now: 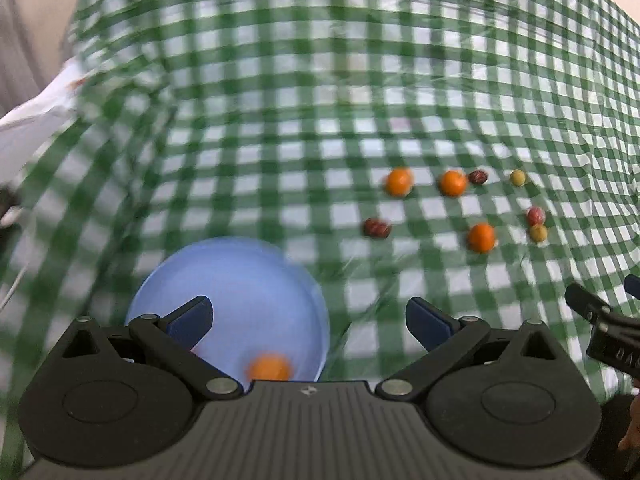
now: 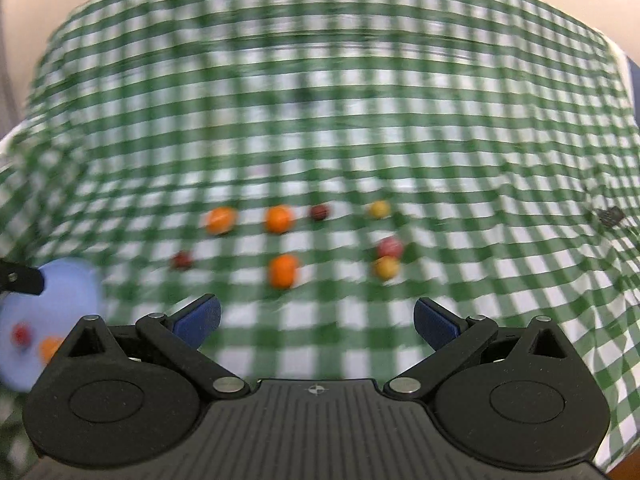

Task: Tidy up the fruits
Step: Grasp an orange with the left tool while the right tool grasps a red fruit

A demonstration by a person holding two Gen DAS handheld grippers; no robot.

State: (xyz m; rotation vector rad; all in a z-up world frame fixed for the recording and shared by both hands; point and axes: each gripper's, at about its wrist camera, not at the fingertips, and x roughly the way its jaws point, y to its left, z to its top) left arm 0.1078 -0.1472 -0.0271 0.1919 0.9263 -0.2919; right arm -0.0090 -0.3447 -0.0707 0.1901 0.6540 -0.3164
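A: What's the biggest thing here?
B: The table, under a green-and-white checked cloth [image 2: 320, 152]. Both views are blurred.
A: And next?
B: A pale blue plate [image 1: 240, 280] near the cloth's front left edge. It holds an orange fruit [image 1: 269, 368]; the right wrist view also shows a small red fruit [image 2: 20, 334] on it.
A: The claws?
B: The left gripper [image 1: 308, 316] hangs over the plate's near rim, fingers spread, nothing between them. The right gripper [image 2: 316, 320] is likewise spread and empty, above bare cloth.
A: The loose fruit?
B: Mid-cloth, toward the right: three orange fruits [image 2: 283, 271], two dark red fruits [image 1: 376, 228], two yellow-green fruits [image 2: 379, 209] and a pinkish-red fruit [image 2: 390, 247] that touches one of the yellow-green ones.
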